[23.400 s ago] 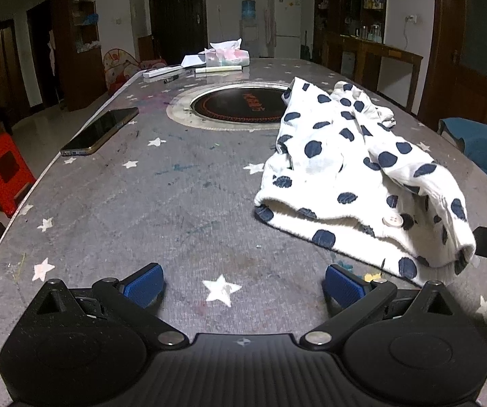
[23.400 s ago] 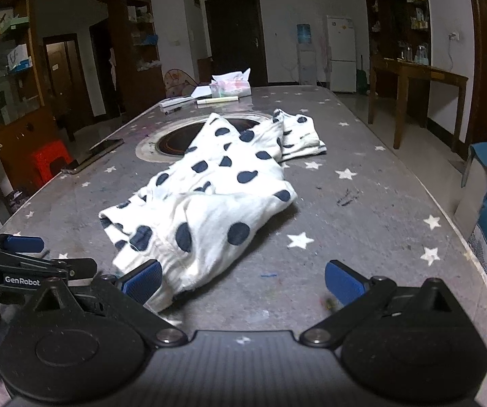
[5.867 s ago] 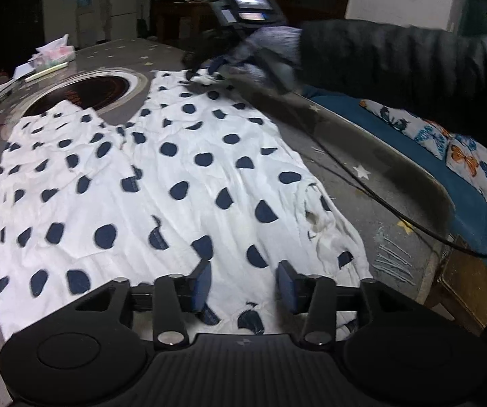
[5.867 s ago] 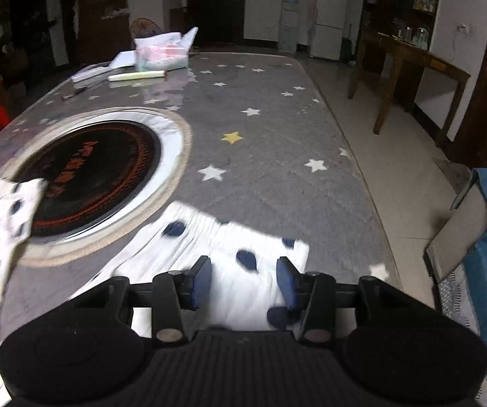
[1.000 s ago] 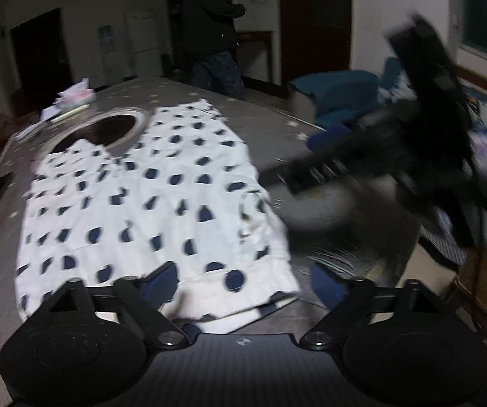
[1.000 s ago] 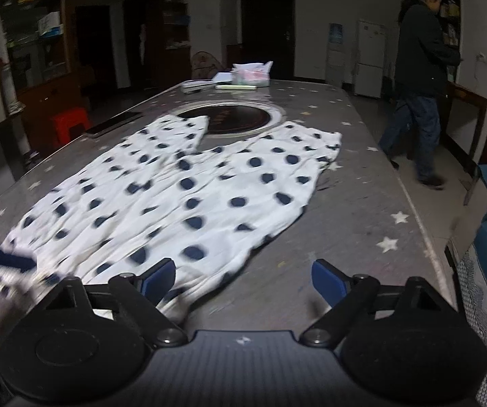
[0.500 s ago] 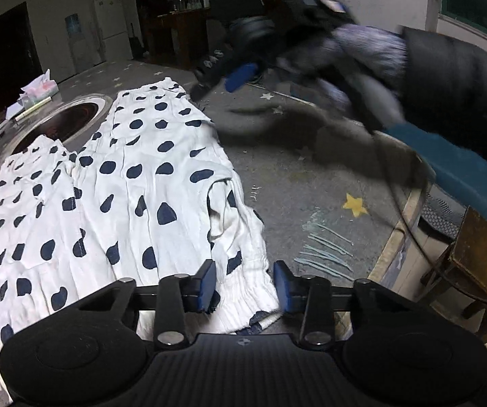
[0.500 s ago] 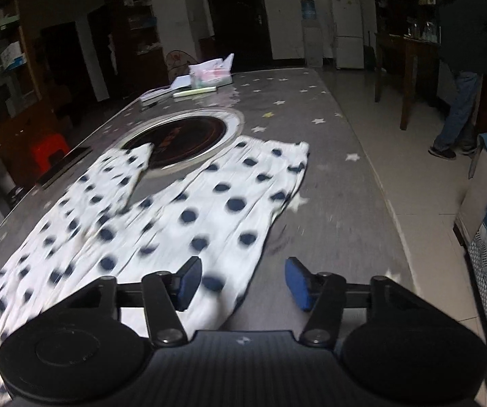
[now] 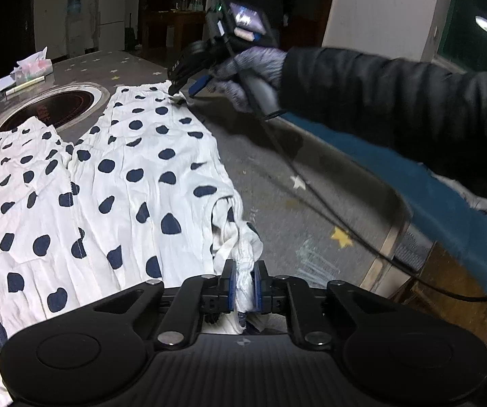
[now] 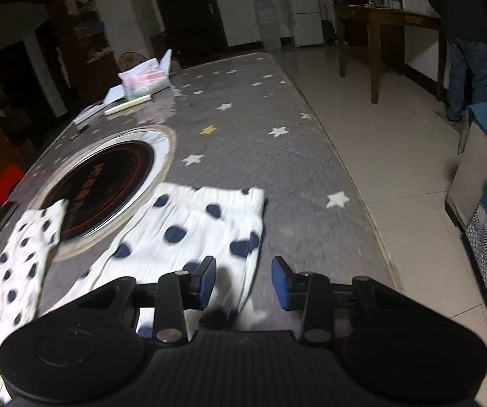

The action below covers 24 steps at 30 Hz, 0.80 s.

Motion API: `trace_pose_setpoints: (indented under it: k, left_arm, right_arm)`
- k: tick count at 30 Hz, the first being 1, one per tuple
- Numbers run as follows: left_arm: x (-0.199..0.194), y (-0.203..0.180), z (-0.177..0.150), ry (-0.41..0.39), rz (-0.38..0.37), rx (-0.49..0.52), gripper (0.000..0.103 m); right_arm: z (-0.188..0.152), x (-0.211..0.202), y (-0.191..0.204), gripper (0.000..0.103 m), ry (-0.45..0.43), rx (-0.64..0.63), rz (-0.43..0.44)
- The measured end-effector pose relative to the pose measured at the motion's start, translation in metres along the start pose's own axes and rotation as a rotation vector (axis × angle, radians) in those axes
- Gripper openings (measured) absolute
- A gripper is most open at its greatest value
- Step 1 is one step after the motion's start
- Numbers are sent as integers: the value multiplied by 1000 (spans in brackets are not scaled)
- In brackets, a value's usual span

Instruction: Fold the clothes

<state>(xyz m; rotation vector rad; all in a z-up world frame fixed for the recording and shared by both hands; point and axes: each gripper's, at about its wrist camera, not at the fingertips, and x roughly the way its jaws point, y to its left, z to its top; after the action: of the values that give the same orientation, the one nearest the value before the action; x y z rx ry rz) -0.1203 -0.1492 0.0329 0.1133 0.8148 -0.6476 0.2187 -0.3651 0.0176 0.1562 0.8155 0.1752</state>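
Note:
White trousers with dark blue dots [image 9: 114,183] lie spread flat on the grey star-patterned table [image 9: 277,176]. My left gripper [image 9: 244,286] is shut on the near right corner of the trousers, at the waist end. My right gripper [image 10: 243,279] is open, low over the right edge of the far leg [image 10: 202,227], near its cuff. It also shows in the left wrist view [image 9: 184,86], at the far right corner of the cloth.
A round dark hotplate [image 10: 104,183] is set in the table beside the cuffs. A tissue pack [image 10: 145,79] and papers lie at the far end. The table's right edge [image 10: 355,200] drops to tiled floor. A person [image 10: 464,34] stands by a wooden table.
My left gripper closed on the near corner of the trousers. My right gripper moved forward to the far leg's cuff and its jaws narrowed a little.

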Motion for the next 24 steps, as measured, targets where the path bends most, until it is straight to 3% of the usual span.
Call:
trace_pose_setpoints:
  k: [4, 6, 9, 17, 24]
  left_arm:
    - [-8, 8, 2, -22, -14, -34, 11]
    - [-12, 12, 2, -31, -19, -50, 11]
    - [-18, 18, 3, -46, -26, -74, 11]
    - [-45, 35, -4, -107, -48, -157, 10]
    - [-84, 55, -18, -188, -21, -249, 9]
  right_arm:
    - [9, 17, 6, 31, -8, -18, -22]
    - [13, 23, 10, 12, -5, -27, -36]
    - [17, 24, 14, 3, -5, -32, -51]
    - [43, -2, 32, 2, -50, -21, -46]
    - [77, -24, 91, 2, -104, -28, 21]
